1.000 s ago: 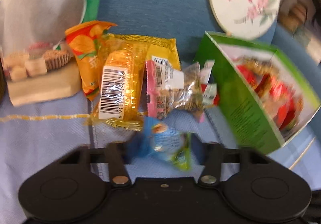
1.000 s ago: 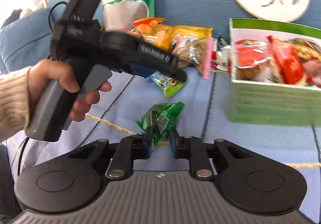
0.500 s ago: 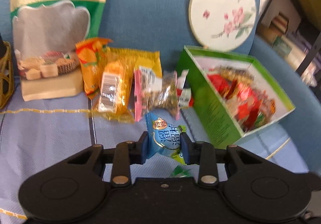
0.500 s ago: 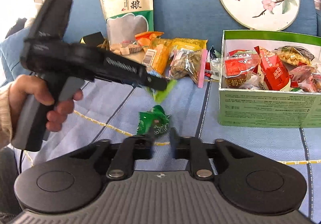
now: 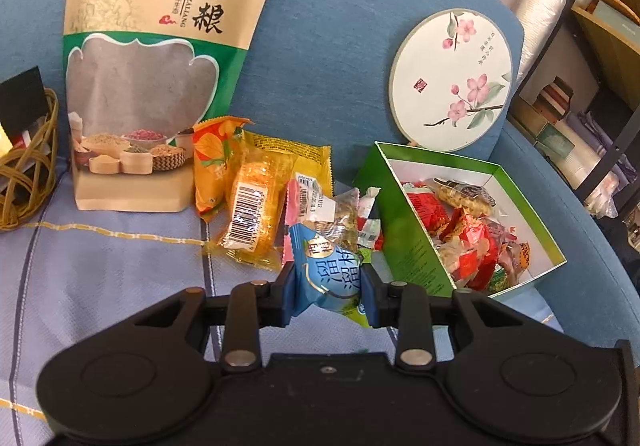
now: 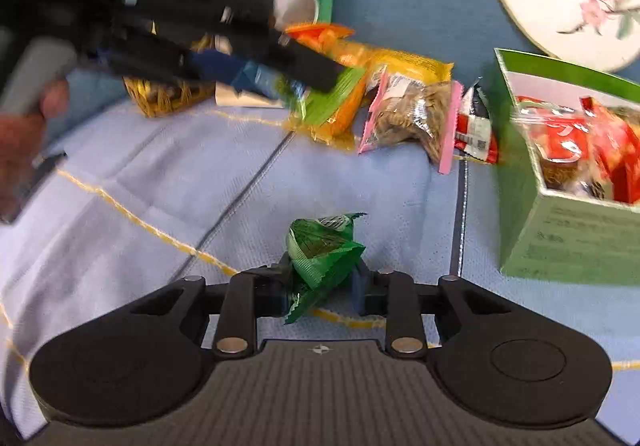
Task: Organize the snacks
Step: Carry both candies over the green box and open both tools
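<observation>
- The left claw point(image 5: 326, 286) is clamped on a blue snack packet point(image 5: 328, 278), its pads pressing the two sides, and the packet is lifted clear of the sofa seat point(image 5: 100, 278).
- The right claw point(image 6: 320, 282) is closed on a crumpled green snack wrapper point(image 6: 320, 258), gripped near its lower edge; whether the wrapper is off the seat I cannot tell.
- The green box point(image 5: 404, 246) sits ahead and to the right of the left claw, open-topped and already crowded with red packets.
- Loose snacks lie just ahead of the left claw: a yellow barcoded pack point(image 5: 250, 214), an orange pouch point(image 5: 212, 162) and a pink-edged seed bag point(image 6: 408, 114).
- Risk: both grips are on slick, puffy film, so a packet could slide out mid-carry.
- Risk: the box looks light and slightly tipped on soft cushion; a knock on its near wall could shove or topple it.
- Risk: the two claws work close together in the right wrist view and could collide heading for one opening.
</observation>
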The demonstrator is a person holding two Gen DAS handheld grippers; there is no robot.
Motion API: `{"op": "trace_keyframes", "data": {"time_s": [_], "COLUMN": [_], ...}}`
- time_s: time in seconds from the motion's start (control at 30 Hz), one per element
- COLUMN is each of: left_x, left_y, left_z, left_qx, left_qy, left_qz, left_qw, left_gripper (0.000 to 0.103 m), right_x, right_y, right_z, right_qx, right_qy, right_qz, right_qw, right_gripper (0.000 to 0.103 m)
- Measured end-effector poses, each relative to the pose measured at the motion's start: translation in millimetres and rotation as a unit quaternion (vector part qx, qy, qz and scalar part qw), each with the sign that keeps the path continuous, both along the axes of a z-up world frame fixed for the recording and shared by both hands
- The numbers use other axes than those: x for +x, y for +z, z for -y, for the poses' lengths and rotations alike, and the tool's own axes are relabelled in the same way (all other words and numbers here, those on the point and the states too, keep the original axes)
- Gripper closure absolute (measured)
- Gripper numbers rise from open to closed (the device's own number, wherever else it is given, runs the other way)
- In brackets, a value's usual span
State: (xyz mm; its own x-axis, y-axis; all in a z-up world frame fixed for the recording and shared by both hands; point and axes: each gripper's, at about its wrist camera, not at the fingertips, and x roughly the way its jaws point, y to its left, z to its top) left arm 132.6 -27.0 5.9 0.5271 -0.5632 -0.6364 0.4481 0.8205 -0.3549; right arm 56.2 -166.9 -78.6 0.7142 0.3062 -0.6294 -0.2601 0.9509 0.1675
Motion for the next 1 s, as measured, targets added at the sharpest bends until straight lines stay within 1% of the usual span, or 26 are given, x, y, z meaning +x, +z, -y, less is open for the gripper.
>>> {"op": "trace_keyframes", "data": {"time_s": [0.07,0.2,0.33,0.43,0.5,0.57,0.67,0.8,0.87,0.93,0.97,1.0], "left_x": [1,5,9,12,16,21,28,35,39,41,41,40], "left_y": [1,12,28,37,39,38,34,25,20,15,13,11], "left_z": [3,22,55,85,103,119,142,163,169,174,176,176], "left_qx": [-0.007,-0.033,-0.048,-0.045,-0.044,-0.043,-0.03,-0.016,-0.01,-0.004,0.001,0.004], "left_qy": [0.0,-0.017,-0.043,-0.064,-0.071,-0.074,-0.079,-0.084,-0.086,-0.09,-0.089,-0.088], "left_qz": [-0.004,0.0,0.009,0.024,0.025,0.023,0.024,0.02,0.019,0.017,0.021,0.029], "left_qw": [1.0,0.9993,0.9979,0.9966,0.9962,0.9961,0.9961,0.9961,0.9961,0.9958,0.9958,0.9957], "left_gripper": [0.067,0.067,0.067,0.066,0.066,0.066,0.066,0.066,0.065,0.059,0.037,0.0], "right_x": [-8,-29,-41,-44,-43,-40,-32,-19,-16,-11,-12,-9], "right_y": [7,31,56,71,77,80,80,73,69,64,61,58], "right_z": [9,35,77,109,129,149,173,196,201,207,207,208], "right_qx": [0.011,0.021,0.02,0.01,0.001,-0.002,-0.006,-0.017,-0.021,-0.024,-0.026,-0.031], "right_qy": [-0.003,-0.018,-0.07,-0.11,-0.136,-0.163,-0.196,-0.225,-0.233,-0.241,-0.244,-0.243], "right_qz": [0.007,0.047,0.083,0.108,0.118,0.123,0.124,0.122,0.121,0.118,0.117,0.118], "right_qw": [1.0,0.999,0.994,0.988,0.984,0.979,0.973,0.966,0.965,0.963,0.962,0.962], "right_gripper": [0.055,0.055,0.055,0.055,0.055,0.055,0.055,0.055,0.055,0.054,0.053,0.05]}}
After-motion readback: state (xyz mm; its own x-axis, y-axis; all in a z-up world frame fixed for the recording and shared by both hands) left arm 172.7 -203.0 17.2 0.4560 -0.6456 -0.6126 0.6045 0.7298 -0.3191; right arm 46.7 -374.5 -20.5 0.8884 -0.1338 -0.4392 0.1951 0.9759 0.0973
